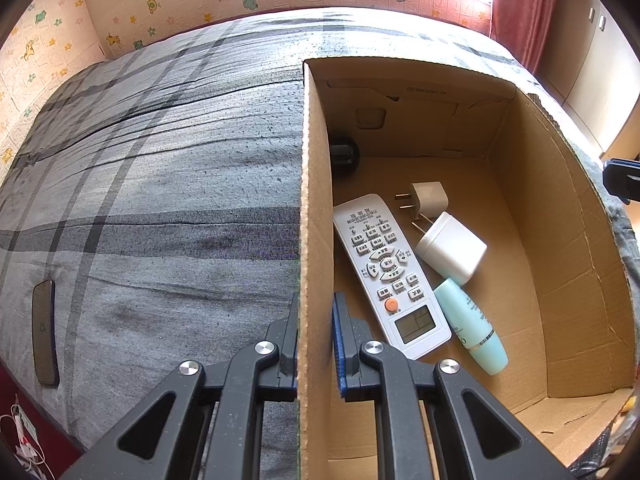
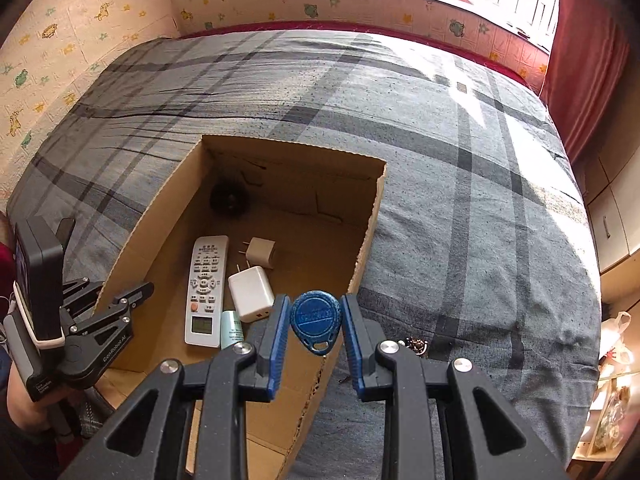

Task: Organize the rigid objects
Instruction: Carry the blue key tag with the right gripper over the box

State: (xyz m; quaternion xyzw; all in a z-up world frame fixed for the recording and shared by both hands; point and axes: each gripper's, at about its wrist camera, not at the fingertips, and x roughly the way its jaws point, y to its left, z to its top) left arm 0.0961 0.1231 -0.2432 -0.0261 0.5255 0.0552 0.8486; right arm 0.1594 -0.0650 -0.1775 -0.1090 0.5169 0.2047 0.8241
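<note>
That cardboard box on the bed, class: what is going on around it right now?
A person is sorting small hard items into the cardboard box with two handheld grippers. The left gripper is clamped on the box's side wall, steadying it. The right gripper holds a blue key fob above the box's near corner. Inside already lie a remote control, two white chargers, a pale green bottle and a dark round object.

text: "GenRobot.AI" | on: left gripper (image 2: 120, 300) arm | other print: unreadable
</note>
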